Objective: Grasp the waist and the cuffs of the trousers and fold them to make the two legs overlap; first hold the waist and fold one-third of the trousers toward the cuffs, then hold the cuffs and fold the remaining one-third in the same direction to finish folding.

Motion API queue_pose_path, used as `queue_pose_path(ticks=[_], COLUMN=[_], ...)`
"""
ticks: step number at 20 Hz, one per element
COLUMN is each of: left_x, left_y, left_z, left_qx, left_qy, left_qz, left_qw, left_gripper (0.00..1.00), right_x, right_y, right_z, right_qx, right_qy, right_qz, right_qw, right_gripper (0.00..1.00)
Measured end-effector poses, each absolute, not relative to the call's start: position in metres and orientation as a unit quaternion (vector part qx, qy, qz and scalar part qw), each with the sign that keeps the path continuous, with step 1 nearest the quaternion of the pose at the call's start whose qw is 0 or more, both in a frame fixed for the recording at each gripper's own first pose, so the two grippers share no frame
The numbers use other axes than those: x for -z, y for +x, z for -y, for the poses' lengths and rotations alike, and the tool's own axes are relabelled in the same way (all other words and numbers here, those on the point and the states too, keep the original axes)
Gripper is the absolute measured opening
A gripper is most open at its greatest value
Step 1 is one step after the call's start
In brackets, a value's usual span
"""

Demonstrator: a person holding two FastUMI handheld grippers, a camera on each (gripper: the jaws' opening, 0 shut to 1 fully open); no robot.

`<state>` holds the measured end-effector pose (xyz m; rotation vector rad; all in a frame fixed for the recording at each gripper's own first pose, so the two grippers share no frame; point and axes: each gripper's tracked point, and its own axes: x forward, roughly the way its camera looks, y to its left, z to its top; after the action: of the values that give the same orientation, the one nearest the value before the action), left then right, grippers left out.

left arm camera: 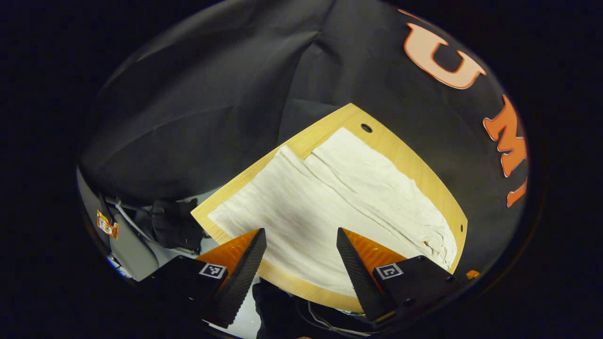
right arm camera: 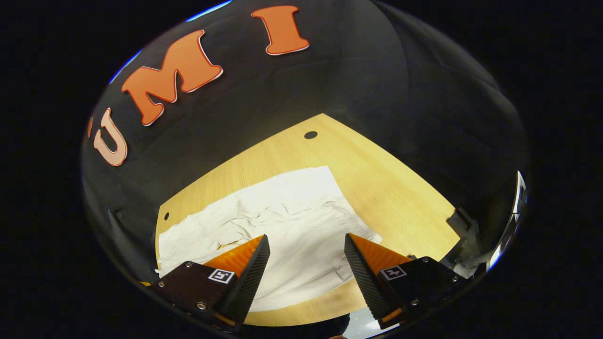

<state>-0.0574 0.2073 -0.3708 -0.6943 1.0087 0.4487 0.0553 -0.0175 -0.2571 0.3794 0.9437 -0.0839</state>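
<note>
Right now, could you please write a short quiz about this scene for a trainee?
1. True or false: the left gripper is shut on the trousers.
2. What do the trousers lie on? A) wooden table B) metal tray C) floor
3. Fill in: the right gripper hovers above the trousers with its fingers ____.

Key: 1 false, it is open; 2 A, the wooden table; 3 open.

Not much readable here. Small square black-and-white marker tags [left arm camera: 212, 270] on both finger mounts in each gripper view, just patterns, no words. Tiny orange-yellow sticker [left arm camera: 107, 224] at the far left edge of the left gripper view, print too blurry to make out.
</note>
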Motion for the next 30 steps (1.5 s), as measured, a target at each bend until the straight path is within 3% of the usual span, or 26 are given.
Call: queue_pose_path(ticks=[9,16,28,30], left_x=[0.455,0.486,0.489,0.490], left_y=[-0.103,-0.112,-0.099,-0.082], left_z=[-0.263,-0.294,-0.310,-0.309], left_qx=[-0.218,-0.218,-0.256,-0.261], left_qy=[-0.426,-0.499,-0.549,-0.588], left_qz=[-0.493,-0.481,-0.422,-0.369], left_qw=[0.727,0.687,0.675,0.670], left_gripper=[1.00,0.99,0.99,0.89], right_x=[0.285,0.302,0.344,0.349], right_y=[0.025,0.005,0.007,0.008], right_z=[0.003,-0.006,0.027,0.029], right_qx=[0.083,0.106,0.113,0.117], right_qy=[0.221,0.262,0.294,0.308], right_qz=[-0.485,-0.497,-0.524,-0.525], right_qw=[0.842,0.820,0.791,0.785], right_gripper=[0.95,0.95,0.95,0.95])
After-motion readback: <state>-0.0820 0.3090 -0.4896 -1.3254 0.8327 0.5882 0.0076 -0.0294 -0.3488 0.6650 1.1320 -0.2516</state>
